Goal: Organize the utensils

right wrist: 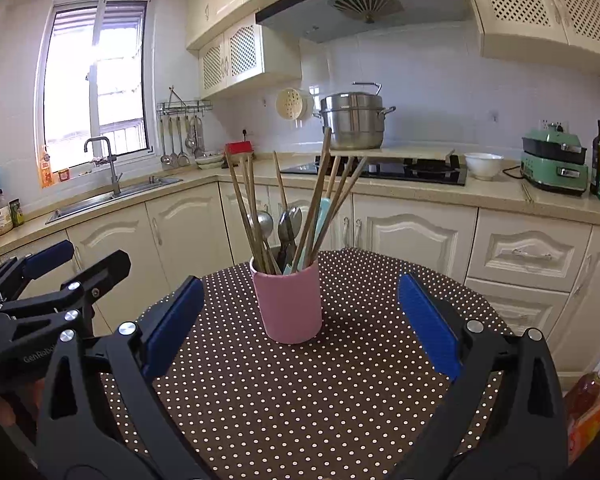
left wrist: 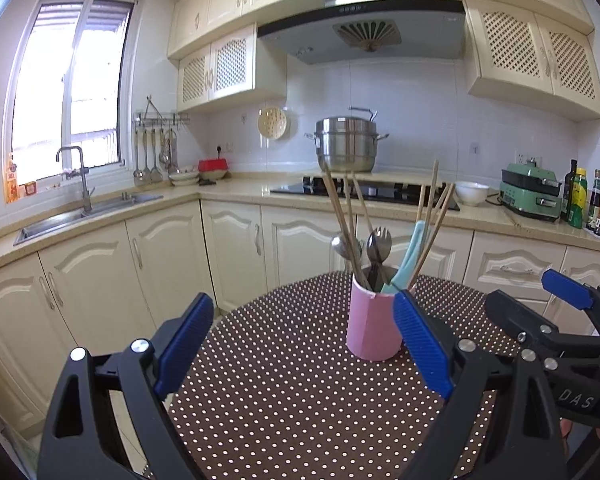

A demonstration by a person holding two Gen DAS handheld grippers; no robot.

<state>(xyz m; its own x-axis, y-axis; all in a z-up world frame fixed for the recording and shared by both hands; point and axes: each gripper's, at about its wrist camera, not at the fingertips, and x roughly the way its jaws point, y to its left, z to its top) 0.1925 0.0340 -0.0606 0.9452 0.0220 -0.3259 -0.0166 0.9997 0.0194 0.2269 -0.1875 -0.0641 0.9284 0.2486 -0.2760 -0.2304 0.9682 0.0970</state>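
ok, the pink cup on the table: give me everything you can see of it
The pink cylindrical utensil cup looks matte, maybe plastic or ceramic, with a faint vertical seam or facet on its side. It stands upright on the round brown white-dotted tablecloth, near the far middle. It is packed: wooden chopsticks fan outward, with metal spoons, a metal fork and a light teal utensil handle leaning on its rim. Both open tools sit short of it, touching nothing.
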